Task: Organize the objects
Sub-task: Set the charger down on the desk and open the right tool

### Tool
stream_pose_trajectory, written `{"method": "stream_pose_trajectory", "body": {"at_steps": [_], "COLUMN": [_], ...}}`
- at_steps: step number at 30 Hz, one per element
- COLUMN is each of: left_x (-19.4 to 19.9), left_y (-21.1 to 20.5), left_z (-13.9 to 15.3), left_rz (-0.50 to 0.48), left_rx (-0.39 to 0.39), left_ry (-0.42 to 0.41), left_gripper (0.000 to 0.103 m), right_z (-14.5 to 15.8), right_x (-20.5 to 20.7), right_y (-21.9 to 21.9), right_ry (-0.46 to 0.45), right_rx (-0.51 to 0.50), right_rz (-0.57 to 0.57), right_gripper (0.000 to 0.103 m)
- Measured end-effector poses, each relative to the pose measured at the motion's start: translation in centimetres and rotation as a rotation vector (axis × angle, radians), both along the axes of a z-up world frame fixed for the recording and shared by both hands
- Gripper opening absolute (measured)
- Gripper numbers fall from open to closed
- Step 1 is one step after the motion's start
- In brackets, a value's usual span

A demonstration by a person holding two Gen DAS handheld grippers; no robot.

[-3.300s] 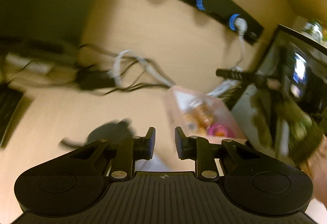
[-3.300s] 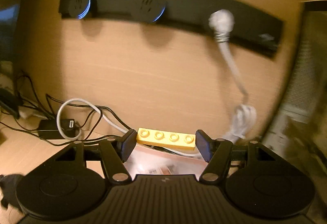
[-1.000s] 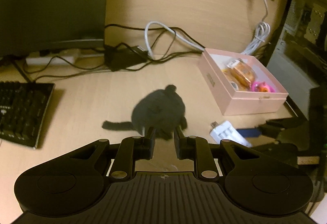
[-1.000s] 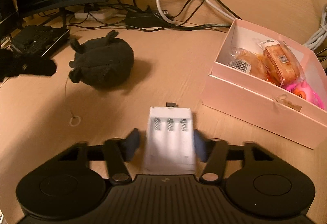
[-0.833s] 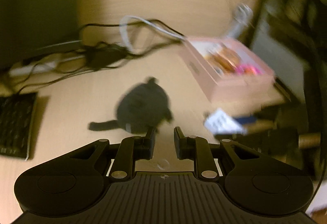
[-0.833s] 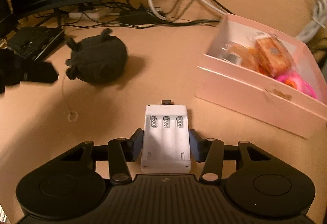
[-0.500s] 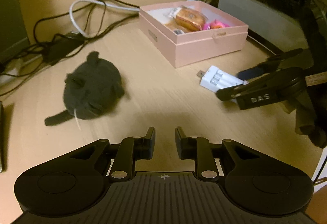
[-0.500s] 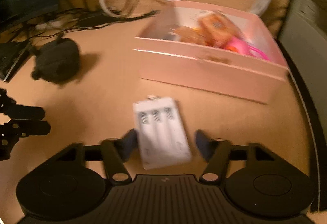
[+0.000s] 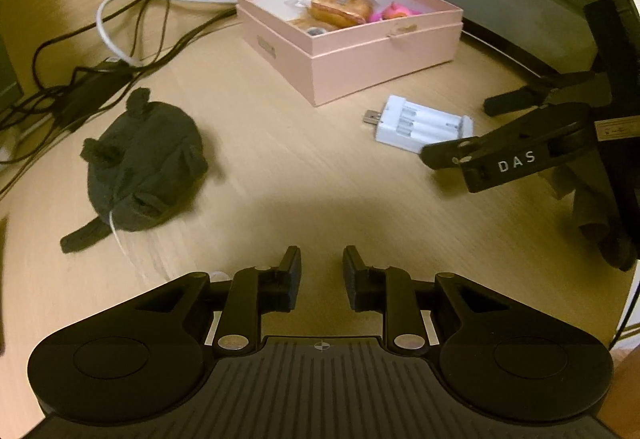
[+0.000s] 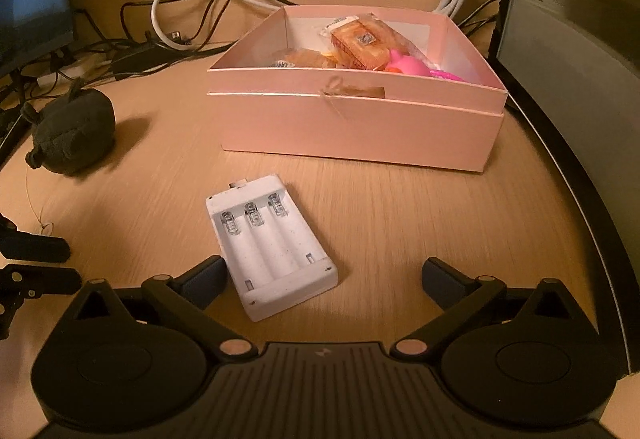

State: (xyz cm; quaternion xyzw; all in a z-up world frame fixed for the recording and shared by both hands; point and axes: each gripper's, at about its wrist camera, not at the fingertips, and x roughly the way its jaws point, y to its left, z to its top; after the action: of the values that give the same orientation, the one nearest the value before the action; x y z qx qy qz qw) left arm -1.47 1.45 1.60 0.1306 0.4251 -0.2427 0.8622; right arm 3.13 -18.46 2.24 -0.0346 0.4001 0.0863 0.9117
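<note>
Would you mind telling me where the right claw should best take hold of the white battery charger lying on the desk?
Probably across its long side walls near the middle, from above. The battery charger lies flat and skewed, so the right claw, its jaws just opened wide and gripping nothing, should roll to square with it.

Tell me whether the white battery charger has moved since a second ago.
Cannot tell. The battery charger lies tilted on the desk before the pink box, but the camera itself moved.

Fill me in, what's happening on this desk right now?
A person is tidying the desk with two handheld grippers. The right gripper has just been opening; the white battery charger lies loose on the desk between its spread fingers, in front of the pink box already holding snacks and a pink toy. The left gripper, nearly closed and empty, points near the black plush mouse.
</note>
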Motion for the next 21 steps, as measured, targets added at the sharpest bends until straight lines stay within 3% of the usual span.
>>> {"method": "stream_pose_trajectory", "body": {"at_steps": [16, 19, 21], "left_x": [-0.9, -1.2, -1.5], "left_y": [-1.7, -2.1, -2.7], "left_z": [0.0, -0.1, -0.2], "left_rz": [-0.093, -0.125, -0.153], "left_rx": [-0.001, 0.001, 0.012], "left_ry": [0.03, 0.038, 0.042], "left_gripper": [0.026, 0.041, 0.056], "right_z": [-0.4, -0.4, -0.4], "right_x": [-0.5, -0.6, -0.6], "right_y": [-0.2, -0.2, -0.2], "right_ry": [-0.046, -0.046, -0.046], "right_rx": [0.009, 0.009, 0.009], "right_rz": [0.009, 0.009, 0.007], "right_gripper": [0.103, 0.103, 0.103]}}
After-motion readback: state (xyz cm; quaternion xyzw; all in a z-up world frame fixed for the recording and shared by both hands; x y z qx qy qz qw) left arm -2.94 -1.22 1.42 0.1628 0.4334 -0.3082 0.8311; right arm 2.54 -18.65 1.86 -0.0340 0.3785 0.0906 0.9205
